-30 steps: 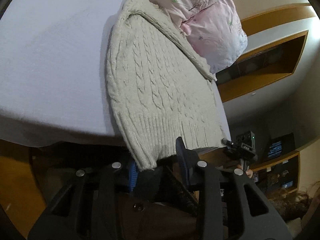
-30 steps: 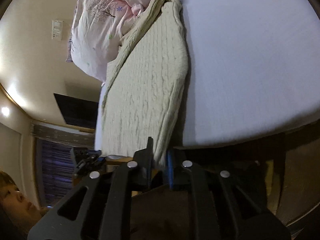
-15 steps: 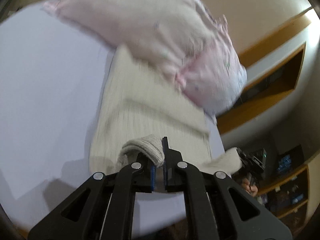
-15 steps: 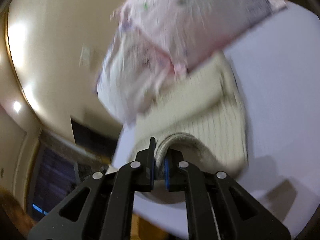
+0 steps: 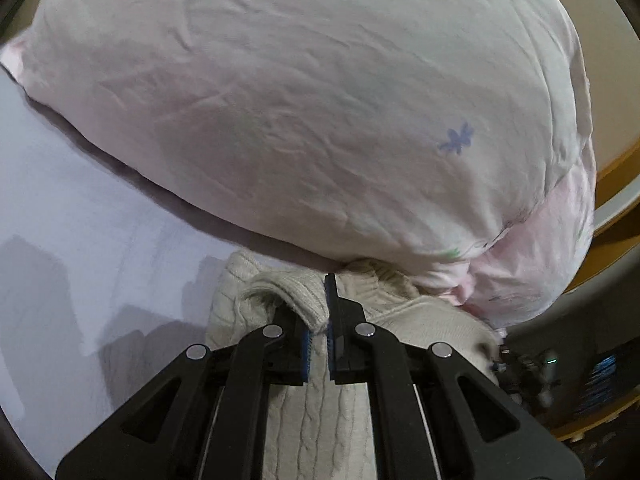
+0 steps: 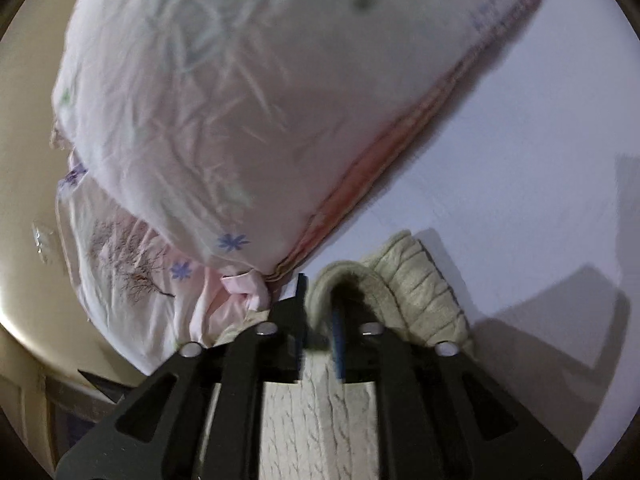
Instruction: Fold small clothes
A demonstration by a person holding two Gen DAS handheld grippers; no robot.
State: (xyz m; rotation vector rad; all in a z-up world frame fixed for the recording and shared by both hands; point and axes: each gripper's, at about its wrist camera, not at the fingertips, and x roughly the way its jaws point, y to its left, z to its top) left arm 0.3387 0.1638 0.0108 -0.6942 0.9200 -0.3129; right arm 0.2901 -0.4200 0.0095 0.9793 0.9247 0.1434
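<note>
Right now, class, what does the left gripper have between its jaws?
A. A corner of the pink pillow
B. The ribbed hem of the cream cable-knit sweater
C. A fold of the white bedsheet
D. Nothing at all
B: in the left wrist view the left gripper has its jaws closed on the ribbed hem of the cream cable-knit sweater, with the pink pillow lying beyond it.
</note>
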